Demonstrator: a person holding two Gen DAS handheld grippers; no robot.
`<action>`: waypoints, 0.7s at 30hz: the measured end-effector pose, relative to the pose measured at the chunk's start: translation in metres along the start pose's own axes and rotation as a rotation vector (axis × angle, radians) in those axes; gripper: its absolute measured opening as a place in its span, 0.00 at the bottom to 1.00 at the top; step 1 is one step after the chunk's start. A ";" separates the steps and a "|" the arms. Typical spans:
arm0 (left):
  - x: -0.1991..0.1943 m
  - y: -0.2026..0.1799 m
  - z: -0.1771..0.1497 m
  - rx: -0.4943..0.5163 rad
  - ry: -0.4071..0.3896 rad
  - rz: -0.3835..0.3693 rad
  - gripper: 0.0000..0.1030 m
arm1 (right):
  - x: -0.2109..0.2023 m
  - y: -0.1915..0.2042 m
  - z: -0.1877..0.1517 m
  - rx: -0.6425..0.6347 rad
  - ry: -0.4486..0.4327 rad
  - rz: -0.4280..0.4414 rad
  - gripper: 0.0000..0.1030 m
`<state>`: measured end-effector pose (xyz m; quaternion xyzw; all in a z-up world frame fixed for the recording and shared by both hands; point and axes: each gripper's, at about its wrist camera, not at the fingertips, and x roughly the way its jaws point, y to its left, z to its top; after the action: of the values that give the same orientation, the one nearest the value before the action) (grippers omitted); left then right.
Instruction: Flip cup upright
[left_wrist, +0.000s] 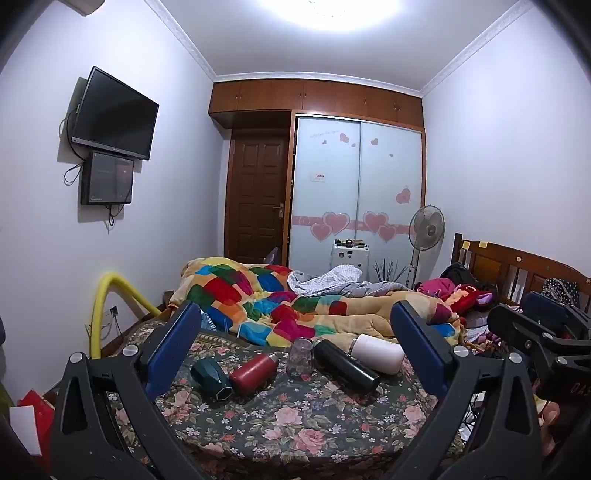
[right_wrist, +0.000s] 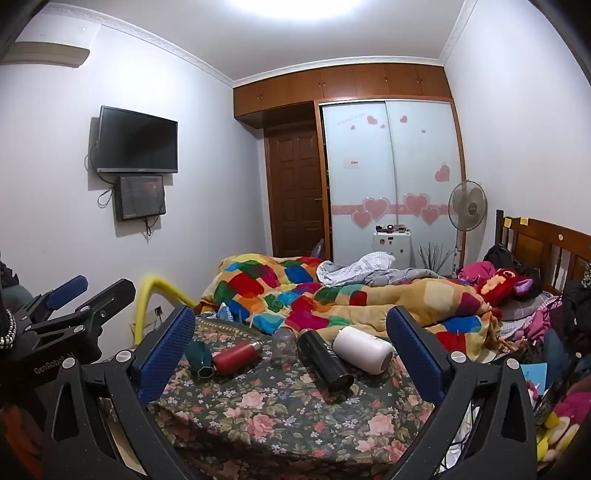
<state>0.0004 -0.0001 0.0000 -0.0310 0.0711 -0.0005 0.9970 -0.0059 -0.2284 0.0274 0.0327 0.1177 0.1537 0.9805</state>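
Note:
Several cups lie on a floral bedspread (left_wrist: 295, 417). A dark green faceted cup (left_wrist: 211, 380), a red bottle (left_wrist: 253, 372), a black bottle (left_wrist: 345, 364) and a white cup (left_wrist: 376, 352) lie on their sides. A clear glass cup (left_wrist: 300, 356) stands mouth down. In the right wrist view they show as green (right_wrist: 199, 357), red (right_wrist: 236, 356), glass (right_wrist: 283, 345), black (right_wrist: 325, 360) and white (right_wrist: 364, 349). My left gripper (left_wrist: 295, 354) is open and empty, short of the cups. My right gripper (right_wrist: 291, 350) is open and empty, also short of them.
A patchwork quilt (left_wrist: 280, 299) is heaped behind the cups. A yellow padded rail (left_wrist: 110, 302) stands at the bed's left. A wooden headboard (left_wrist: 517, 266) and clothes are on the right. The right gripper shows in the left view (left_wrist: 543, 332); the left gripper shows in the right view (right_wrist: 70, 306).

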 end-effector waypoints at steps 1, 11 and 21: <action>0.000 0.000 0.000 0.000 0.002 -0.002 1.00 | 0.000 0.000 0.000 -0.001 0.002 -0.001 1.00; 0.001 0.003 -0.005 -0.018 0.005 -0.002 1.00 | 0.000 0.003 0.000 -0.002 0.002 0.002 1.00; 0.003 0.004 -0.008 -0.001 0.010 -0.004 1.00 | 0.001 0.003 0.001 -0.005 0.006 0.002 1.00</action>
<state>0.0025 0.0030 -0.0089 -0.0317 0.0761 -0.0025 0.9966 -0.0058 -0.2250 0.0287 0.0300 0.1201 0.1551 0.9801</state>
